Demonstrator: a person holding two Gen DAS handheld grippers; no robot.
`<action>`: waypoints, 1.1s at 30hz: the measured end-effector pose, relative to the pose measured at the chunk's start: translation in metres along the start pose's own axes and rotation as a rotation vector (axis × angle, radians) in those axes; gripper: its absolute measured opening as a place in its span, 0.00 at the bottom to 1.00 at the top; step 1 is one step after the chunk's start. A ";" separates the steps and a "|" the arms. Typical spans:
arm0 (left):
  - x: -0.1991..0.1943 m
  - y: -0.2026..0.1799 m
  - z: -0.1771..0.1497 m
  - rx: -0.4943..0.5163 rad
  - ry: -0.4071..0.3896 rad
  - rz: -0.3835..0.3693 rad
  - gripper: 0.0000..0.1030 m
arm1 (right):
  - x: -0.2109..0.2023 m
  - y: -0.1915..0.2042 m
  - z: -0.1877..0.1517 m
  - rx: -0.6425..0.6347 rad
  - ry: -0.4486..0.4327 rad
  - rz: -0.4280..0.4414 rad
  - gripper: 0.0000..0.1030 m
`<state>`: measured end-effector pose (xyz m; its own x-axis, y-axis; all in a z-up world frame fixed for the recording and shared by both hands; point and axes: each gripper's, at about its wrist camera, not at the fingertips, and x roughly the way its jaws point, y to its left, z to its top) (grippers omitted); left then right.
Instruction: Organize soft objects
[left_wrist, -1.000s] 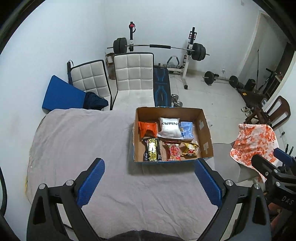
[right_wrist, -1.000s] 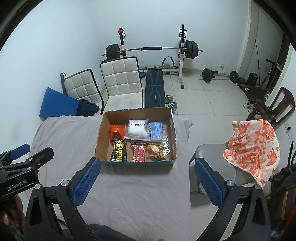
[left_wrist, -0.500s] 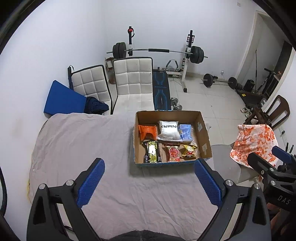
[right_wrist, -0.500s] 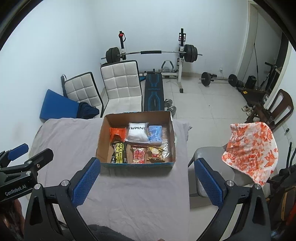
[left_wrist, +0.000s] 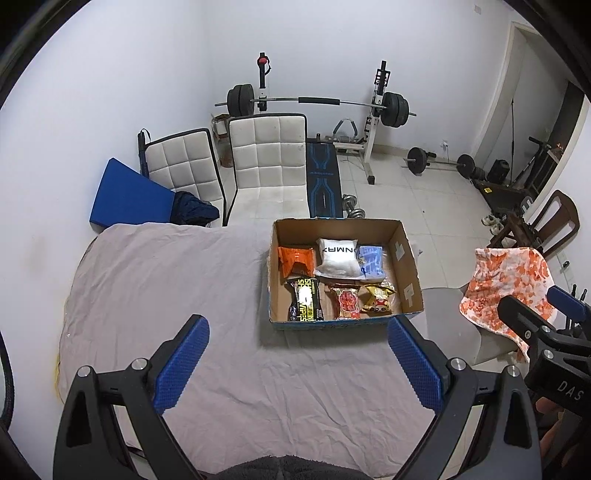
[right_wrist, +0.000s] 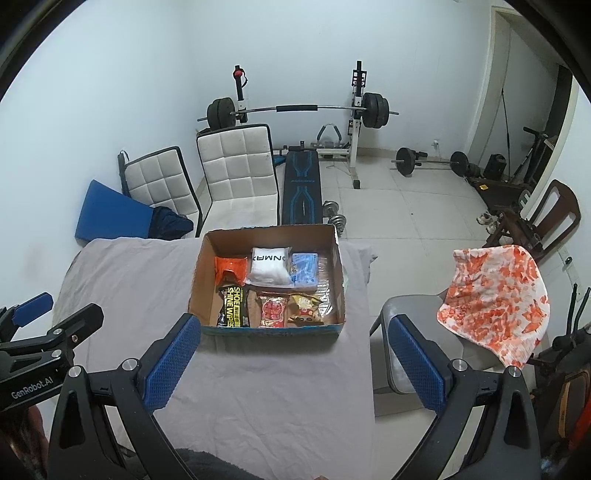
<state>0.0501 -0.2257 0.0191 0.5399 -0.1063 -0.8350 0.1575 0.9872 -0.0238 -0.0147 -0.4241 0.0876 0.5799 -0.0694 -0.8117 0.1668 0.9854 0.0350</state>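
Note:
A cardboard box (left_wrist: 408, 269) (right_wrist: 201, 280) stands on a table under a grey cloth (left_wrist: 166, 288) (right_wrist: 136, 280). It holds several soft packets: an orange pouch (left_wrist: 295, 260), a white bag (left_wrist: 340, 256) (right_wrist: 267, 267), a blue packet (left_wrist: 371, 260), a black shoe-wipes pack (left_wrist: 306, 304) (right_wrist: 233, 308), a red snack bag (left_wrist: 345, 301) and a yellow one (left_wrist: 376, 297). My left gripper (left_wrist: 297, 363) (right_wrist: 51, 321) is open and empty, high above the table's near edge. My right gripper (right_wrist: 291, 360) (left_wrist: 535, 317) is open and empty, held to its right.
An orange-and-white cloth (left_wrist: 511, 288) (right_wrist: 495, 295) hangs over a grey chair (right_wrist: 406, 332) right of the table. Two white padded chairs (left_wrist: 266, 166), a blue mat (left_wrist: 129, 195), a weight bench (left_wrist: 321, 181) with a barbell and a wooden chair (right_wrist: 546, 218) stand beyond.
Both grippers have drawn back and up a little, so the box and table look smaller and lower in each view. Both stay open and empty.

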 end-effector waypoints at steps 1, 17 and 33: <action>-0.001 0.000 0.000 -0.001 -0.002 0.000 0.96 | -0.001 0.000 0.000 0.003 -0.003 -0.006 1.00; -0.005 -0.002 -0.003 0.007 -0.010 -0.008 0.96 | -0.007 -0.013 -0.017 0.043 0.003 -0.012 1.00; -0.011 -0.003 -0.007 0.017 -0.022 -0.014 0.96 | -0.018 -0.019 -0.021 0.051 -0.023 -0.023 1.00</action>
<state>0.0377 -0.2267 0.0246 0.5552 -0.1231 -0.8225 0.1793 0.9834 -0.0262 -0.0450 -0.4385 0.0893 0.5937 -0.0959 -0.7989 0.2207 0.9742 0.0470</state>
